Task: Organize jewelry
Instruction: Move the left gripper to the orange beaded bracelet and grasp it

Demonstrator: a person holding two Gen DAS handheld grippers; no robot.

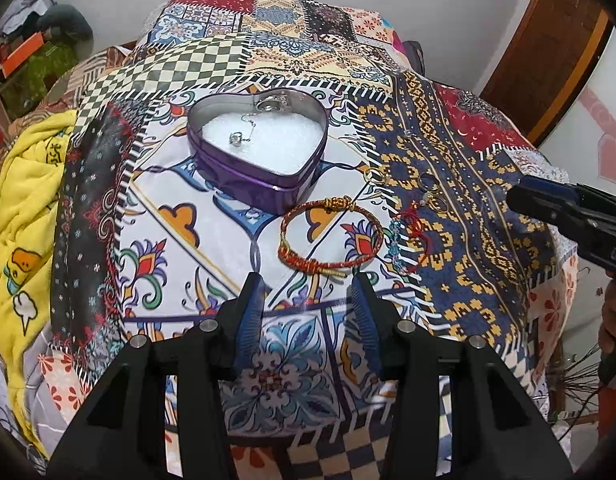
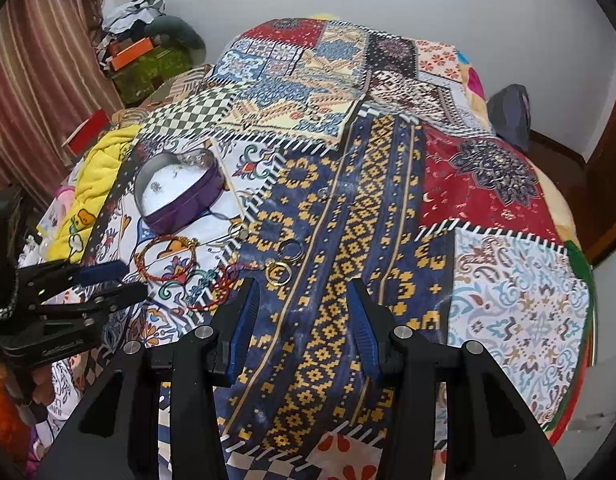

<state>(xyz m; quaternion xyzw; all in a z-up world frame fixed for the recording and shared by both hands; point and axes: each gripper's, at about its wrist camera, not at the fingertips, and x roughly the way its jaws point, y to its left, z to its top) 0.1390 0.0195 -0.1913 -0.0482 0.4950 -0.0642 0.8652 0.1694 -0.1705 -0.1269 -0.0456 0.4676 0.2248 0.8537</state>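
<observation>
My left gripper (image 1: 305, 286) is spread wide, nothing held; the red-gold bracelet (image 1: 332, 236) lies flat just ahead of its tips. The purple heart tin (image 1: 259, 148) sits further ahead, open, with silver pieces on its white lining. My right gripper (image 2: 303, 292) is also spread and holds nothing; gold rings (image 2: 279, 271) lie just ahead-left of its left finger, a red cord (image 2: 223, 280) beside them, all on the patchwork quilt (image 2: 388, 208).

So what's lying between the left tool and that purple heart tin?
The red-and-gold bracelet, flat on the quilt, between the left tool and heart tin; left wrist view.
</observation>
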